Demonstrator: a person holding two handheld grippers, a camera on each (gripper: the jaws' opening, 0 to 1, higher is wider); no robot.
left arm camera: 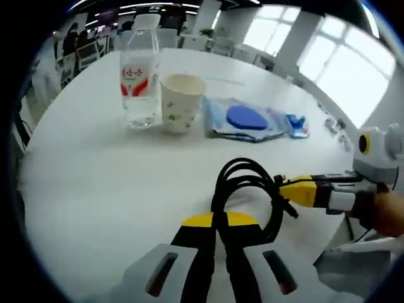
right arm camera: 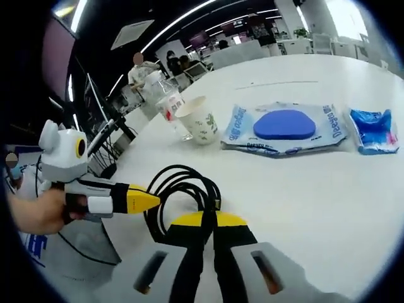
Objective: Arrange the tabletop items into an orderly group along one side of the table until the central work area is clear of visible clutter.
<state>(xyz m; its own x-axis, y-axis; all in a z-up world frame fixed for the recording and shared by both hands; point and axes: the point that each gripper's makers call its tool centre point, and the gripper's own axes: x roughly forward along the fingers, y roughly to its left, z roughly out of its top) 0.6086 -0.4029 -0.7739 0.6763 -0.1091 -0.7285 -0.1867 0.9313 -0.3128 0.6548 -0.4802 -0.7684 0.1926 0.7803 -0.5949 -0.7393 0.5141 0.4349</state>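
Nearest, the left gripper (left arm camera: 218, 243) was clenched on the coiled black cable (left arm camera: 243, 189), its jaws pressed together around the loop. The right gripper (left arm camera: 291, 191) came in beside it, its yellow tips closed at the coil's edge; whether it pinched a strand could not be told. The cable lay on the white bench (left arm camera: 113, 189). Beyond the cable stood a paper cup (left arm camera: 182, 102), with a water bottle (left arm camera: 139, 76) just beside it. On the cup's other side lay a wet-wipes pack (right arm camera: 284, 129), then a small blue packet (right arm camera: 374, 130).
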